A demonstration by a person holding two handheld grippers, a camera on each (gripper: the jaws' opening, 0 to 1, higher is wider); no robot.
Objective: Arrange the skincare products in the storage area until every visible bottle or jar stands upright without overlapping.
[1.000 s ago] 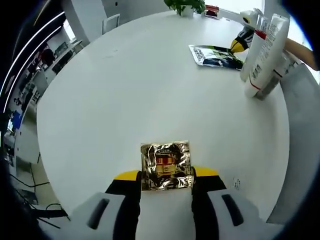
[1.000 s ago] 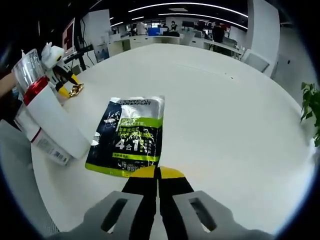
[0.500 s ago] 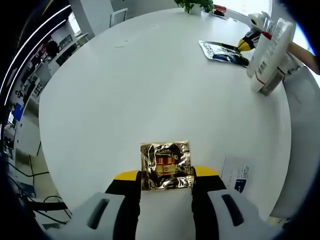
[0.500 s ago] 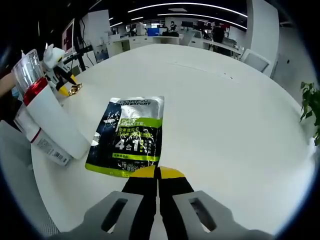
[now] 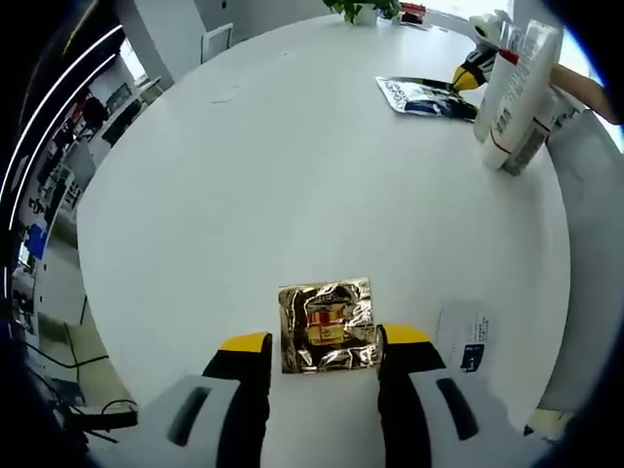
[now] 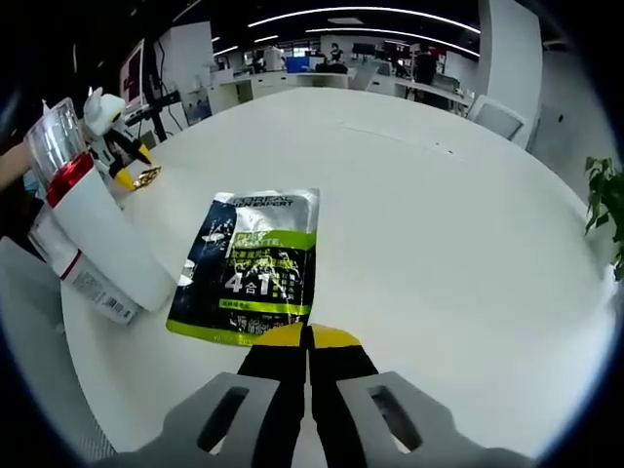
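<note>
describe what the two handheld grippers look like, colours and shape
Both match. The left gripper has two black fingers with yellow tips, rising from pale grey rounded housings that each carry a dark oval slot. The right gripper has the same black fingers, yellow tips and pale grey housings with dark slots. No cables or printed markings are visible on either.

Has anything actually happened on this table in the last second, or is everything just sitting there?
Very little. The left gripper kept its grip on the gold foil sachet and only its camera drifted over the table. The right gripper stayed put with its jaws closed, just short of the dark sachet. The white tubes beside it did not move either.
</note>
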